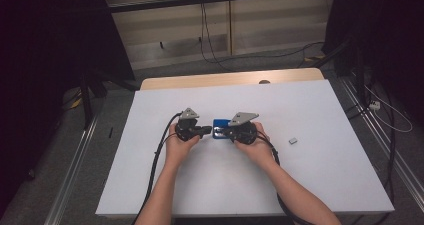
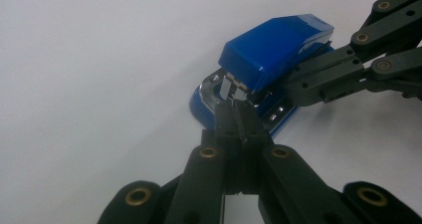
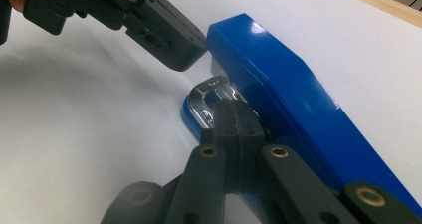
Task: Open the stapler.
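Note:
A blue stapler [image 1: 220,123] lies at the middle of the white table [image 1: 310,180], between my two grippers. My left gripper [image 1: 209,130] comes at it from the left, jaws shut together. In the left gripper view its tips [image 2: 238,115] sit at the metal mouth of the stapler [image 2: 276,50], and I cannot tell whether they pinch anything there. My right gripper [image 1: 223,132] reaches in from the right, also shut. In the right gripper view its tips [image 3: 238,115] rest on the shiny base plate under the stapler's blue top [image 3: 293,99]. The left gripper [image 3: 185,49] touches the top's front end.
A small grey block [image 1: 293,141] lies on the table to the right of my right hand. A wooden strip [image 1: 230,79] runs along the table's far edge. Cables trail over the floor beyond and to the right.

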### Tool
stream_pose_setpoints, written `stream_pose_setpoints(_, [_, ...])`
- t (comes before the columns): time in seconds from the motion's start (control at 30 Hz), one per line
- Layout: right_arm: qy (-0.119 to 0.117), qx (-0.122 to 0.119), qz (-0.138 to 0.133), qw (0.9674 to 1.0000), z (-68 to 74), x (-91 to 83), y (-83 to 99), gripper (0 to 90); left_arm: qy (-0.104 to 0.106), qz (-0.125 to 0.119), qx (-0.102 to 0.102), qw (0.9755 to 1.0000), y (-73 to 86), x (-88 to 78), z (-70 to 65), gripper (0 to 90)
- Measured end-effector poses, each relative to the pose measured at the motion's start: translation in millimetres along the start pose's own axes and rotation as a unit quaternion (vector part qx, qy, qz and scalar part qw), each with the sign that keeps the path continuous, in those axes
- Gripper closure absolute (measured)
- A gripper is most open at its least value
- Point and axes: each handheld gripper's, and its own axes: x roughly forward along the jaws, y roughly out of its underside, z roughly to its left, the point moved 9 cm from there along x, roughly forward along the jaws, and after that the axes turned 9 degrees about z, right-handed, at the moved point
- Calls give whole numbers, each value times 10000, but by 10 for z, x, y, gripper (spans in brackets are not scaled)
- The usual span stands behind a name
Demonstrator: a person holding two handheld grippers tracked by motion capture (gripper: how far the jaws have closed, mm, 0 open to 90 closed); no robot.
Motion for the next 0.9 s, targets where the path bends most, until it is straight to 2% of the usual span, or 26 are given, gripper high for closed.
stream_pose_setpoints(0.1, [-1, -5, 17, 10000, 5, -2, 0, 900, -16, -27, -8, 10000, -20, 15, 1, 900])
stream_pose_setpoints(0.27, [-28, 17, 6, 10000, 3, -6, 4, 900, -21, 65, 25, 10000, -10, 64, 9, 900])
stream_pose_setpoints(0.63, [-41, 90, -22, 9999, 4, -9, 12, 900, -47, -38, 46, 10000, -67, 42, 7, 900])
stream_pose_setpoints(0.77, [-40, 117, -24, 9999, 4, -8, 11, 900, -21, -96, 23, 9999, -99, 18, -7, 900])
stream_pose_setpoints(0.9, [-37, 133, -34, 9999, 0, -4, 8, 900, 35, -274, -12, 9996, -170, -38, -35, 900])
